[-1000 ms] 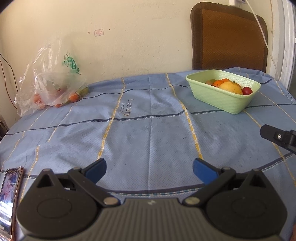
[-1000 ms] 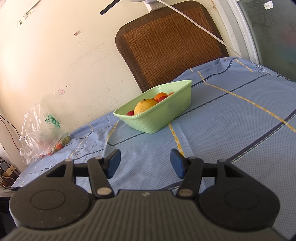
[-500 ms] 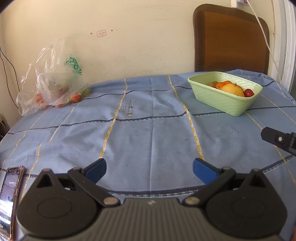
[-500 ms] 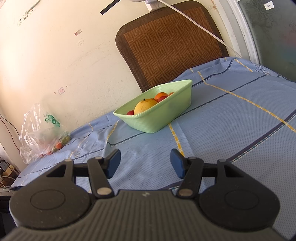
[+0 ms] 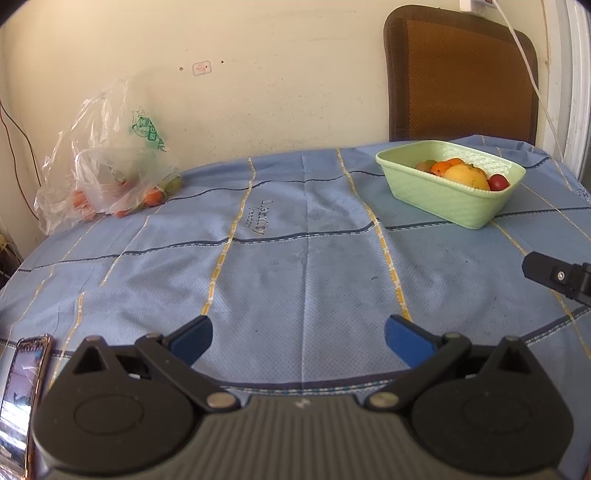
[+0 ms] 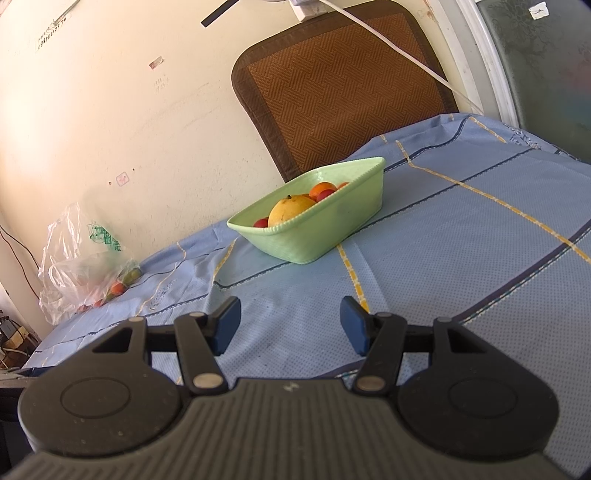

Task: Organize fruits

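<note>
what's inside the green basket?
Green basket holds one large yellow-orange fruit, small orange ones and a red one. Its wall hides anything lower.

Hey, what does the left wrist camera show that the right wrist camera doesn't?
Only the left wrist view shows the phone lying at the table's near left edge, and a finger of the right gripper poking in from the right. Only the right wrist view shows the window frame and the wall plug above the chair. Both show the green basket of fruit, the plastic bag by the wall, the blue tablecloth and the brown chair back. Both grippers stand open and empty.
</note>
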`<move>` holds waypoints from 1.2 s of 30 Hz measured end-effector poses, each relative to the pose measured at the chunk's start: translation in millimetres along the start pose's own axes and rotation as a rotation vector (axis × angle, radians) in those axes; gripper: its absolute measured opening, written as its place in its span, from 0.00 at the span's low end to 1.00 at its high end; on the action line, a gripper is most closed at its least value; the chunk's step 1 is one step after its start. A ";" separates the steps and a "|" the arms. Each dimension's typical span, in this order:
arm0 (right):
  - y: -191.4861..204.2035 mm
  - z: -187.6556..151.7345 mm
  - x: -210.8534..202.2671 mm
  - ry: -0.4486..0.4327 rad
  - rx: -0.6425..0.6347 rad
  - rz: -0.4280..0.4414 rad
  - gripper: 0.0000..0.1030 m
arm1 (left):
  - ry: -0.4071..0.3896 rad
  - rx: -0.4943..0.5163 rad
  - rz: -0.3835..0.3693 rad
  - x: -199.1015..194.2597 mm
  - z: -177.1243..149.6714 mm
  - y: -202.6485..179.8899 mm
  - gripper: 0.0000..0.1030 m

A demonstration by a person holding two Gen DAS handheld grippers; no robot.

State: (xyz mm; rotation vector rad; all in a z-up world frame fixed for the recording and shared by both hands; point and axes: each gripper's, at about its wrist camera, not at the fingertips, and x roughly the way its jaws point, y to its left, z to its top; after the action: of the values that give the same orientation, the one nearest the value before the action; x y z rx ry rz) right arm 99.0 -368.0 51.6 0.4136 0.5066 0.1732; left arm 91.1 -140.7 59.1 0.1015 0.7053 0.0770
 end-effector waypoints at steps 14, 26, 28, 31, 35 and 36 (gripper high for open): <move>-1.2 -0.2 0.3 -0.001 0.005 0.007 0.60 | -0.012 0.000 -0.018 -2.6 -1.3 -0.3 1.00; -2.7 0.9 0.3 0.000 0.002 0.007 0.60 | -0.007 0.001 -0.036 -2.3 -2.0 0.2 1.00; -2.6 0.8 0.3 0.000 0.003 0.006 0.60 | -0.005 0.006 -0.037 -2.0 -2.4 -0.4 1.00; -2.7 0.9 0.3 0.000 0.002 0.006 0.61 | -0.001 0.007 -0.038 -1.1 -2.5 -1.0 1.00; -2.7 0.9 0.3 0.000 0.002 0.006 0.61 | 0.002 0.008 -0.040 -1.3 -2.7 -1.3 1.00; -3.0 0.9 0.0 0.000 0.003 0.006 0.61 | 0.002 0.009 -0.040 -1.5 -2.7 -1.5 1.00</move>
State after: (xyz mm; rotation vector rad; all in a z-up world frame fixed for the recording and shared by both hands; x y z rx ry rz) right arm 99.7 -371.1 51.0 0.4178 0.5054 0.1786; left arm 88.2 -142.2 57.9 0.0962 0.7091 0.0357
